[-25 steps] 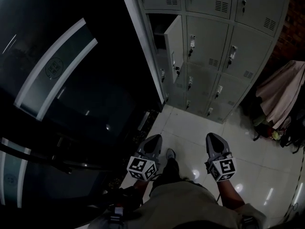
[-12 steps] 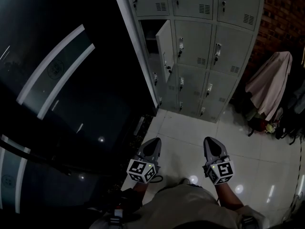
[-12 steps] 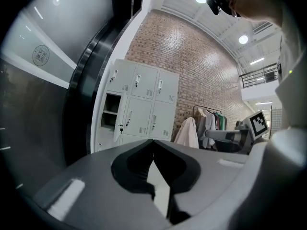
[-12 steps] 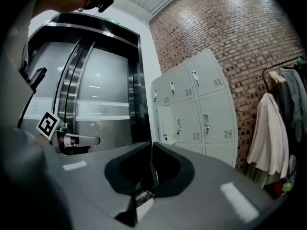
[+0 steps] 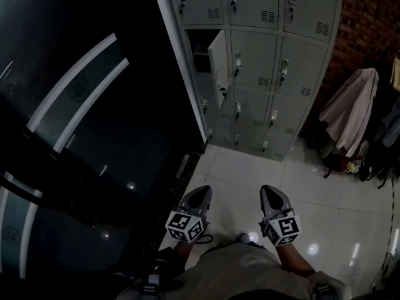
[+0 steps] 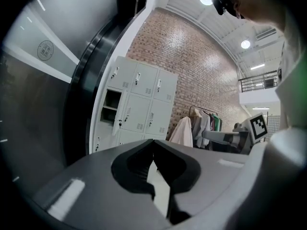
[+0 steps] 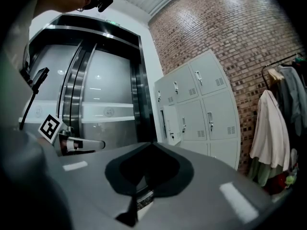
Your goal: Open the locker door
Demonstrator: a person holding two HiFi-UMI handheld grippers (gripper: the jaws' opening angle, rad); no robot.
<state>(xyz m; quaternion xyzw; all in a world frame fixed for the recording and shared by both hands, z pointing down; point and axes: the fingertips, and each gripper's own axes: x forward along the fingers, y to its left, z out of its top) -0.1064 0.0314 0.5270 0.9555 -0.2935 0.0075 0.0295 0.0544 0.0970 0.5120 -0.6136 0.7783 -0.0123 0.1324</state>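
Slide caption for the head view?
Facing lockers with one door ajar: left hand-held gripper shut, right hand-held gripper just closed, both empty.

The head view looks steeply down from above the person onto the left gripper (image 5: 202,191), the right gripper (image 5: 269,189) and the tiled floor (image 5: 337,211). Each gripper view sits low behind its own jaws, facing roughly level. All three share the distant locker bank (image 5: 269,67), its open door (image 5: 219,58) and a hanging coat (image 5: 350,111).
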